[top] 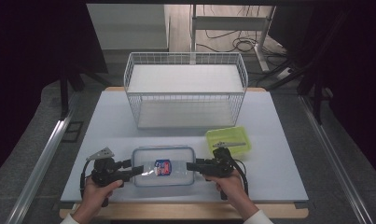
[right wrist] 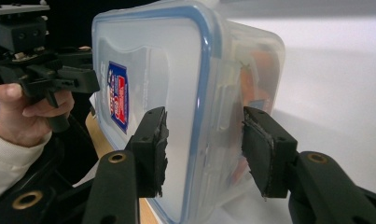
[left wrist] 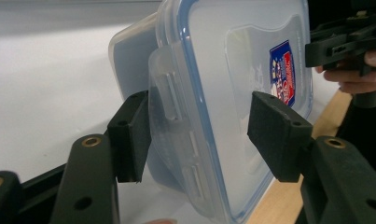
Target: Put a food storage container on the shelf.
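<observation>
Left gripper [top: 138, 170] and right gripper [top: 189, 166], jaws apart, straddle opposite end latches of the clear rectangular blue-sealed plastic lidded container [top: 163, 165] lying in front of the white wire basket [top: 185, 88]; grasping underway, next closing fully on both ends.
</observation>
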{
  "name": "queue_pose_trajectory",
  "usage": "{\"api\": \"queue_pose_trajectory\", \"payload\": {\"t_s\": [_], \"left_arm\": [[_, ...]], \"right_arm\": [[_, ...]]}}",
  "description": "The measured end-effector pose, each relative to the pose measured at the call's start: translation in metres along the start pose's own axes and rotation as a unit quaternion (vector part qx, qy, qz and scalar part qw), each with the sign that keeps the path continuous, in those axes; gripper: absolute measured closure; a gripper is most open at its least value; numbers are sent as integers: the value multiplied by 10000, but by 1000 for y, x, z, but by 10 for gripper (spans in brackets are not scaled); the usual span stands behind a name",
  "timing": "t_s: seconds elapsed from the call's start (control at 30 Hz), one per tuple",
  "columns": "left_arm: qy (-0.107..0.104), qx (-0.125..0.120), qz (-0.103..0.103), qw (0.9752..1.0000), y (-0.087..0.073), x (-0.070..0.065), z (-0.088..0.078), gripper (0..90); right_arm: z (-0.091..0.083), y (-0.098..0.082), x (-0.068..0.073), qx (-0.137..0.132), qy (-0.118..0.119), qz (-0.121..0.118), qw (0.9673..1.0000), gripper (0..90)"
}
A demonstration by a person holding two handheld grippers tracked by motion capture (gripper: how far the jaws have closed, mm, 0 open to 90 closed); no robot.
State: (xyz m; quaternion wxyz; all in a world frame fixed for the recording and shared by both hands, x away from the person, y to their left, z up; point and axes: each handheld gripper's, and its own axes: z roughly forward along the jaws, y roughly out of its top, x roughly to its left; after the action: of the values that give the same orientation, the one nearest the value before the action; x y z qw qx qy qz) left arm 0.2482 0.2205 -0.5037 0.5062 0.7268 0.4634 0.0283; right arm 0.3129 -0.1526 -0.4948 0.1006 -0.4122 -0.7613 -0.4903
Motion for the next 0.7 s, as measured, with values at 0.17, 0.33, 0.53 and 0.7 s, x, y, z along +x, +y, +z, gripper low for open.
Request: {"api": "queue_pose_trajectory", "payload": {"t_s": [0.17,0.33,0.53,0.7], "left_arm": [[56,-18,38,10000,1,-2,0,420],[104,-62,156,9998,3,-4,-1,421],[117,-169,282,9994,11,-8,-4,421],[88,-193,367,9991,21,-11,-2,420]], "right_arm": [[-1,-2,1,-86,-22,-27,10000,521],[-2,-1,2,-156,-19,-105,9998,526],[-7,3,5,-271,-21,-191,9994,525],[-16,10,9,-357,-113,-363,9986,525]]}}
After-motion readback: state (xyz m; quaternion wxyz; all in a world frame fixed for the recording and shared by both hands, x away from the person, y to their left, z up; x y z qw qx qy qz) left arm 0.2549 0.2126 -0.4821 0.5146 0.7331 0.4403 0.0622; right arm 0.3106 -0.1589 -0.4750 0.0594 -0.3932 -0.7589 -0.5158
